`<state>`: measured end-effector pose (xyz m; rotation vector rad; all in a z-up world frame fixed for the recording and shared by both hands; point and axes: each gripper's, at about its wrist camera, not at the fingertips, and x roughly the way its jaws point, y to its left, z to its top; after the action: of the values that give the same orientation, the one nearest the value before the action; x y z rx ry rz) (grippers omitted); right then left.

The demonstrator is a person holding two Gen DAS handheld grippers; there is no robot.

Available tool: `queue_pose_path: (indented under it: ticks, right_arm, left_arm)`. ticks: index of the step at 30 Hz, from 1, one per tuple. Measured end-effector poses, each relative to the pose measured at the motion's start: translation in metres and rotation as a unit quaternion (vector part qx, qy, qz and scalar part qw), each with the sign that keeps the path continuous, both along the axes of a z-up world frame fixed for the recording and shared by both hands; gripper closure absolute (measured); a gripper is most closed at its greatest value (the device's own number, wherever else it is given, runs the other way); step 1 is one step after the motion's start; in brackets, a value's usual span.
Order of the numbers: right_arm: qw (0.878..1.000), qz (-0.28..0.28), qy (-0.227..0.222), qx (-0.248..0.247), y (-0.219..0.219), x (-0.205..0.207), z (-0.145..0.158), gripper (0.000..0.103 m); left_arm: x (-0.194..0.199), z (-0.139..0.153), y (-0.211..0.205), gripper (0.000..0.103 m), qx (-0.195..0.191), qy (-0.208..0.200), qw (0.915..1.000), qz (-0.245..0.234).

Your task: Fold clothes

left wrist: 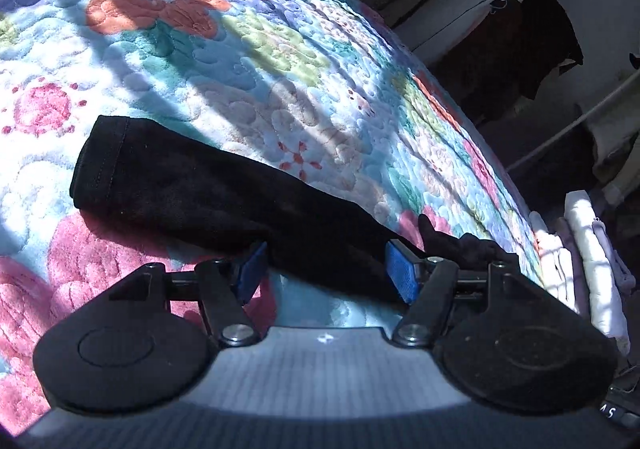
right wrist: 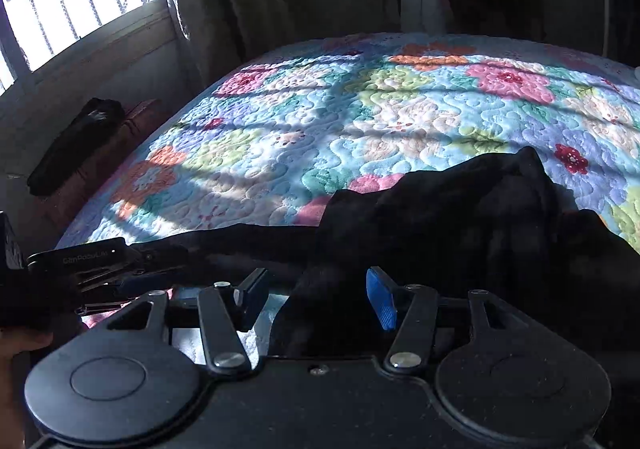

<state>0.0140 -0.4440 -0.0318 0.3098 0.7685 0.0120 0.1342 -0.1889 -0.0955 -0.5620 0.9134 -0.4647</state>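
Black garment (left wrist: 224, 205) lies on the floral quilt (left wrist: 248, 61) of the bed, one sleeve stretched out flat toward its cuff, probably laid straight so it can be folded inward. In the left wrist view the left tool (left wrist: 326, 269) straddles that sleeve with its blue pads apart, pressing nothing: released. A stack of folded pale clothes (left wrist: 592, 269) sits at the bed's edge. In the right wrist view the right tool (right wrist: 318, 297) stands spread over the bunched body of the garment, also released, dark cloth between the pads.
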Motion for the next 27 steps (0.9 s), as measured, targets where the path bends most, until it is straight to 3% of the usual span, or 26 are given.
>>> queue_pose_path:
  ticks: [3, 5, 8, 10, 12, 14, 17, 18, 20, 22, 23, 27]
  right_arm:
    - [0.999, 0.010, 0.015, -0.044, 0.027, 0.006, -0.013, 0.044]
    - [0.997, 0.001, 0.019, -0.073, 0.034, 0.008, -0.016, 0.044]
    - [0.995, -0.010, 0.028, -0.091, 0.038, 0.009, -0.018, 0.044]
    - [0.995, -0.014, 0.035, -0.090, 0.038, 0.007, -0.019, 0.043]
    - [0.995, -0.024, 0.037, -0.086, 0.037, 0.003, -0.019, 0.043]
    - [0.996, -0.036, 0.040, -0.077, 0.036, -0.001, -0.022, 0.040]
    - [0.995, -0.034, 0.064, -0.064, 0.038, 0.003, -0.037, 0.040]
    - [0.995, -0.034, 0.072, -0.061, 0.039, 0.002, -0.042, 0.040]
    - [0.995, -0.040, 0.069, -0.061, 0.040, -0.002, -0.046, 0.040]
    - [0.995, -0.049, 0.067, -0.059, 0.040, -0.005, -0.048, 0.040]
    - [0.995, -0.052, 0.067, -0.058, 0.039, -0.007, -0.049, 0.040]
    - [0.994, -0.055, 0.072, -0.063, 0.042, -0.007, -0.046, 0.040]
  left_arm:
    - [0.008, -0.008, -0.011, 0.017, -0.012, 0.003, 0.9997, 0.019]
    - [0.006, -0.006, -0.021, 0.009, 0.007, -0.010, 0.9998, 0.014]
    - [0.002, -0.003, -0.035, 0.010, 0.052, -0.034, 0.9981, -0.004]
    - [-0.002, 0.000, -0.044, 0.018, 0.098, -0.049, 0.9938, -0.019]
    - [-0.008, 0.005, -0.052, 0.050, 0.160, -0.063, 0.9847, -0.027]
    - [-0.009, 0.003, -0.054, 0.074, 0.177, -0.076, 0.9799, -0.052]
    - [0.000, -0.005, -0.044, 0.072, 0.129, -0.057, 0.9894, -0.033]
    - [0.003, -0.007, -0.040, 0.059, 0.096, -0.046, 0.9940, -0.022]
    - [0.004, -0.008, -0.043, 0.039, 0.107, -0.055, 0.9923, -0.028]
    - [0.005, -0.009, -0.047, 0.053, 0.118, -0.064, 0.9904, -0.034]
    - [0.005, -0.010, -0.049, 0.100, 0.123, -0.068, 0.9894, -0.037]
    - [0.002, 0.000, -0.041, 0.097, 0.131, -0.090, 0.9872, -0.012]
